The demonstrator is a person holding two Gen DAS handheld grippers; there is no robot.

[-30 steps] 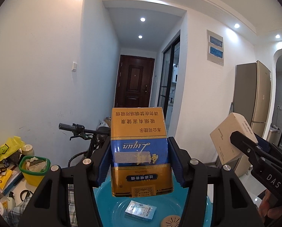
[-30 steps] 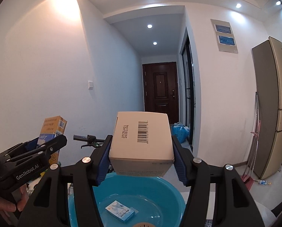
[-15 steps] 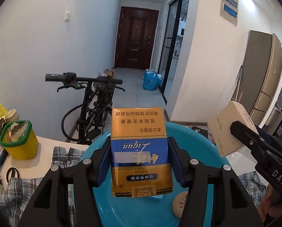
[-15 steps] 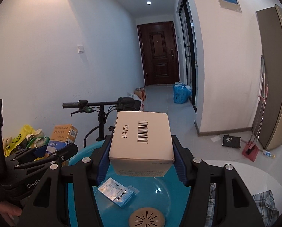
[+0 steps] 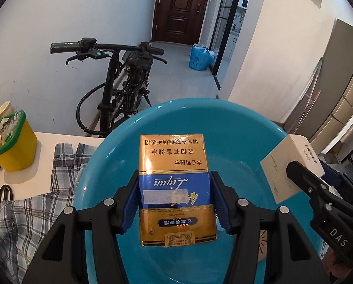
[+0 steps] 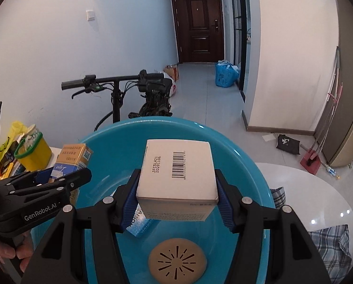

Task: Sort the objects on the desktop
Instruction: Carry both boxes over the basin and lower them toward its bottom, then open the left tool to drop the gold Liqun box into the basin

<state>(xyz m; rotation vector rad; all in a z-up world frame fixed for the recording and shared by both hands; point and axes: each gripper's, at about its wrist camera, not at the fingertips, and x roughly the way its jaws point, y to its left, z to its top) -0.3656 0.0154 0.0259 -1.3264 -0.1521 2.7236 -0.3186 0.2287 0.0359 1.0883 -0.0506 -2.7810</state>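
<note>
Nearest, the left gripper (image 5: 175, 203) has its fingers (image 5: 131, 203) clamped on the two long sides of a gold-and-blue cigarette pack (image 5: 176, 189), held upside down over the teal basin (image 5: 235, 127), above its hollow and toward the near side. A side grip like this leaves the bottom edge free, so the pack can drop straight in once released. To the right of that, also above the basin's hollow, the right gripper (image 6: 176, 196) is closed on a white carton (image 6: 176, 172) with a barcode on top, gripped across its width for the same reason. Both loads hang apart from each other, probably so neither knocks the other on release.

On the basin's floor below them lie a round tan disc with slots (image 6: 177, 264) and a small blue-and-white packet (image 6: 138, 224), mostly hidden under the carton; what it holds I cannot tell. The basin sits on a checked cloth (image 5: 34, 203) over the worktop (image 5: 46, 163). Left of the basin stands a yellow tub with a green rim (image 5: 10, 146). Beyond the basin a bicycle (image 5: 119, 90) leans at the wall, with the dark door (image 5: 178, 7) farthest back
</note>
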